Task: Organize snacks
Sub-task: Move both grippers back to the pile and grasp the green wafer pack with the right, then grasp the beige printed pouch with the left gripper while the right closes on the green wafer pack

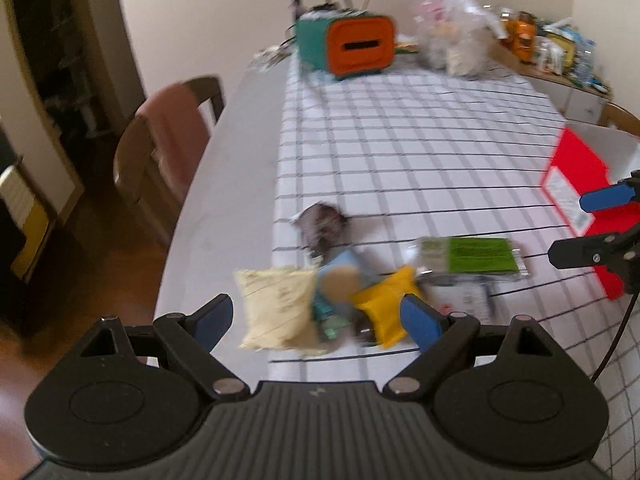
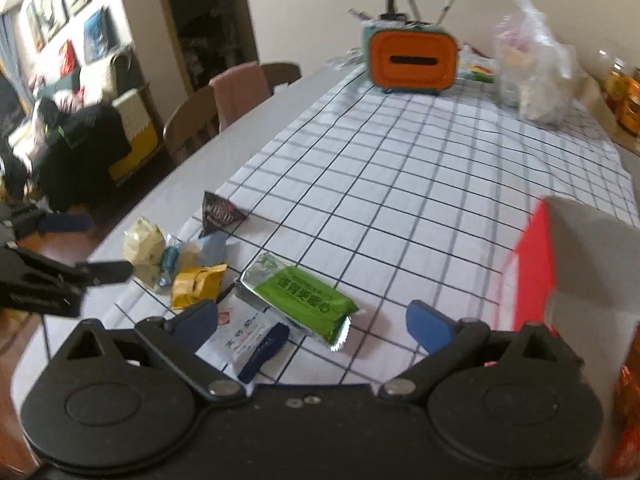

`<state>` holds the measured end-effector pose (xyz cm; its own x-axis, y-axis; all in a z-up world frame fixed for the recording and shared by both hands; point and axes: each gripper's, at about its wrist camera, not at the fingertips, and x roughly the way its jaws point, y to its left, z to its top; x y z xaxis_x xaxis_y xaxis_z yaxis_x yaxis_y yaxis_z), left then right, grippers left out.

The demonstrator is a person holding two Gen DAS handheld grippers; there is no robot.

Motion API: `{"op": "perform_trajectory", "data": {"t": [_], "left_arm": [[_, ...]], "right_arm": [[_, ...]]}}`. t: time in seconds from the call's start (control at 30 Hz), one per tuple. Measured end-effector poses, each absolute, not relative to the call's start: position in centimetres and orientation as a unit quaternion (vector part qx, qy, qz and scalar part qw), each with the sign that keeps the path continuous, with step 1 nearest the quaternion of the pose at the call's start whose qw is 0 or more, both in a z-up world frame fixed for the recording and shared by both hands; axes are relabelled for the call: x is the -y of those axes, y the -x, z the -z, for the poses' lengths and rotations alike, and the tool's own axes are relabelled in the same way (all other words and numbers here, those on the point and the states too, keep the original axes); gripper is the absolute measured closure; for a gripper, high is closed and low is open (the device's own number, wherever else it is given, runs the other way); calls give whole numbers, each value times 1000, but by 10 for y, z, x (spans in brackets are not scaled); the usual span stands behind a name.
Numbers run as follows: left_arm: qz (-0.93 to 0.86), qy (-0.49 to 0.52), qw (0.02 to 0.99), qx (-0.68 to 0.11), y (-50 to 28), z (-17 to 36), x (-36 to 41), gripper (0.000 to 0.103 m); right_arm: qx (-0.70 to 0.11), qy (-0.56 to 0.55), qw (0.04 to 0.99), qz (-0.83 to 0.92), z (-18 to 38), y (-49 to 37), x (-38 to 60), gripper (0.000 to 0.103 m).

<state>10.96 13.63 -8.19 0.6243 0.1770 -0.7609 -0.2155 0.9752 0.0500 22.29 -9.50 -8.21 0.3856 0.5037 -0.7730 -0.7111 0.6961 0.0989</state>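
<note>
- The checked cloth [image 2: 400, 184] lies bare between the snack pile and the orange-fronted box [image 2: 412, 60] at the far end; the pile sits near the table's left edge [image 1: 216, 200], with a chair [image 1: 168, 152] beyond it.
- My left tongs [image 1: 324, 316] gape wide, gripping nothing, just above the pale yellow packet [image 1: 278, 308] and yellow packet [image 1: 386, 304].
- My right tongs [image 2: 316, 324] also stand apart, empty; the green bar [image 2: 304, 300] lies between their tips, the red box [image 2: 536, 264] just to their right.
- The green bar's printing is too blurred to read; the white pouch [image 2: 240, 332] shows characters I cannot make out.
</note>
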Motion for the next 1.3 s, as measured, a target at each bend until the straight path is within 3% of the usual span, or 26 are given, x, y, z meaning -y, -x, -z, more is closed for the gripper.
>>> {"op": "perform_trajectory", "data": {"t": [0.47,0.77,0.87,1.03,1.3], "left_arm": [[-129,92,872,-463,-124,122,-185,12],[-134,105,864,-474,-134,135,-192,12],[-137,112,862,-475,-137,138,-194,13],[-132,115,863,-474,-138,138,-195,33],[-127,119,863,-475,-137,137,-194,49]], "right_arm": [[-445,237,765,-400,143,-262,31,13],[-438,267,746,-426,153,-268,13,17],[-434,258,747,-433,153,-267,11,24],[-427,243,753,-438,152,-263,12,37],[-424,233,768,-420,149,-257,14,52]]}}
